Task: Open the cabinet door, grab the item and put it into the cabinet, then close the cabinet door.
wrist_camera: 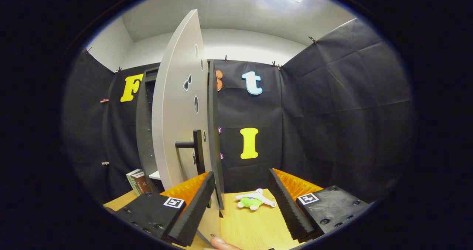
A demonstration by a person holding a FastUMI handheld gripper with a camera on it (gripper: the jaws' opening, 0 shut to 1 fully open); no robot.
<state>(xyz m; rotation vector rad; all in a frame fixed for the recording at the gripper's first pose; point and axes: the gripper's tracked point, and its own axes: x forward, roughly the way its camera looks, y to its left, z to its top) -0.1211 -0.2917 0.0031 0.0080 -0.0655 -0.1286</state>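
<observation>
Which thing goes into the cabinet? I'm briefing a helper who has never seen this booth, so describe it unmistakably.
Start at the tall dark cabinet, its pale grey door swung open. On the light wooden tabletop right of that door, just beyond the open tongs, lies a small green-and-white plush toy. It is the only soft thing there; the books stand left of the cabinet.

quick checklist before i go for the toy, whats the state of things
1. Cabinet door open: ok, it is swung out edge-on just ahead of the fingers.
2. Tool open: ok, fingers spread, nothing between them.
3. Plush toy reachable: ok, it lies on the table ahead, between the fingers.
4. Door clear of the tool: not ok, its edge sits right by one finger.
5. Room inside the cabinet: cannot tell.
</observation>
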